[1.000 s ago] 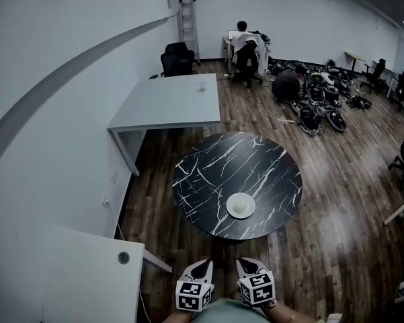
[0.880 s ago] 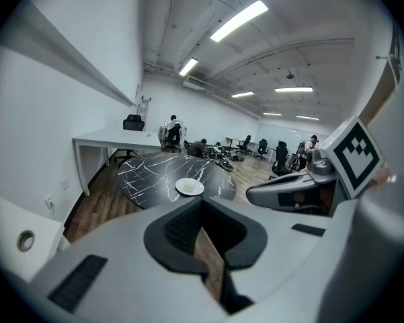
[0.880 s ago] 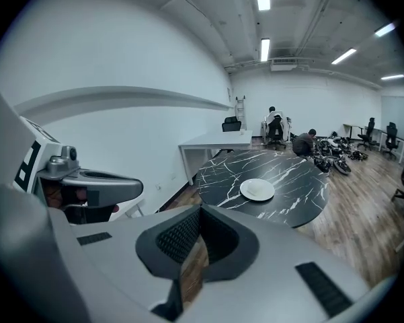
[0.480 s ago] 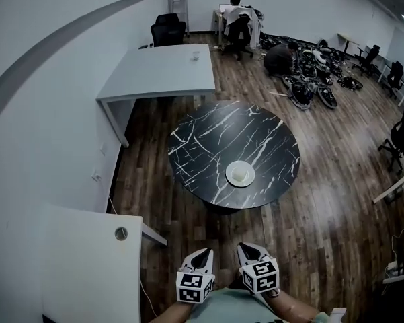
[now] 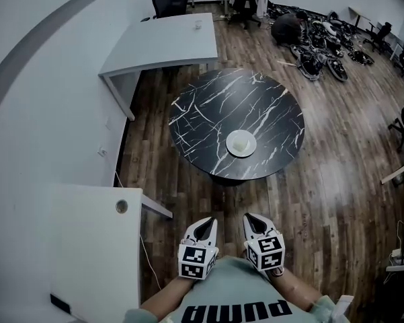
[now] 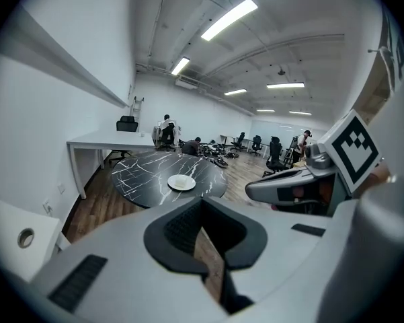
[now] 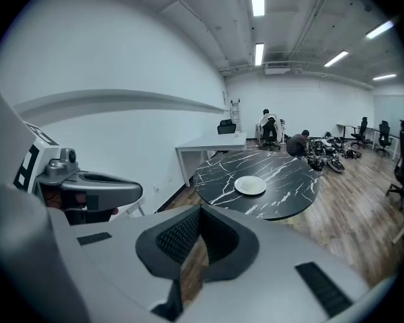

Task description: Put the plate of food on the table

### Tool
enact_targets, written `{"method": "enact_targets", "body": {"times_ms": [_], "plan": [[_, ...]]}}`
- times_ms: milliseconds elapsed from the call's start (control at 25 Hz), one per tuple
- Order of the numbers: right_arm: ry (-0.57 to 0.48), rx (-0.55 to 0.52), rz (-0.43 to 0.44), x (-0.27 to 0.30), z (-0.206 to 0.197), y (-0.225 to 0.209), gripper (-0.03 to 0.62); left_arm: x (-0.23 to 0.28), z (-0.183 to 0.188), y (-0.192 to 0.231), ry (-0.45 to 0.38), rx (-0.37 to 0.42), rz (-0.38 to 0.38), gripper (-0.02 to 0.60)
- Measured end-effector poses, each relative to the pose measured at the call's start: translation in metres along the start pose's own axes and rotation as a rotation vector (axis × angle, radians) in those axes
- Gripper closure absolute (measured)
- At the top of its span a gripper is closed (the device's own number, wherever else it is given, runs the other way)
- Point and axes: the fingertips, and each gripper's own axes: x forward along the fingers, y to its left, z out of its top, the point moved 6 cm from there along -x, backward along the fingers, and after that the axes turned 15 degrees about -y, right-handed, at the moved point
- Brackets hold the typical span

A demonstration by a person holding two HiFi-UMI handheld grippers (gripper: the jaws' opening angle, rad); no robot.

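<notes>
Even light from ceiling strip lights, dark corners, heavy fisheye curvature

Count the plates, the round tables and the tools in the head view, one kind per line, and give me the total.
Plate: 1
Round table: 1
Tools: 2 (left tool, right tool)
Total: 4

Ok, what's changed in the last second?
Only the view tipped down: the round table and plate slid up the picture. Nothing grabbed or released. Plate stays on the table; left claw and right claw stay shut and empty by the shirt.
</notes>
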Motion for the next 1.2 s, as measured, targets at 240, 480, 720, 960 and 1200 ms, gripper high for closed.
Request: {"method": "enact_targets", "body": {"times_ms": [240,480,720,960,1200], "plan": [[0.004,0.024,-0.017,-0.011,-0.003,-0.021,0.585,0.014,-0.002,-0.017,0.021,0.018,-0.023,0.575],[-0.011,0.024,-0.048,-0.014,0.001,-0.035,0.586,0.023,0.000,-0.021,0.015,0.027,-0.019,0.575],[-0.003,0.018,-0.069,-0.019,0.000,-0.039,0.586,0.025,0.000,-0.021,0.005,0.027,-0.004,0.575],[-0.004,0.023,-0.091,-0.025,-0.002,-0.040,0.586,0.024,-0.004,-0.022,0.006,0.021,-0.008,0.575],[-0.002,0.018,-0.103,-0.027,-0.004,-0.034,0.586,0.019,-0.006,-0.017,-0.001,0.017,-0.012,0.575]]}}
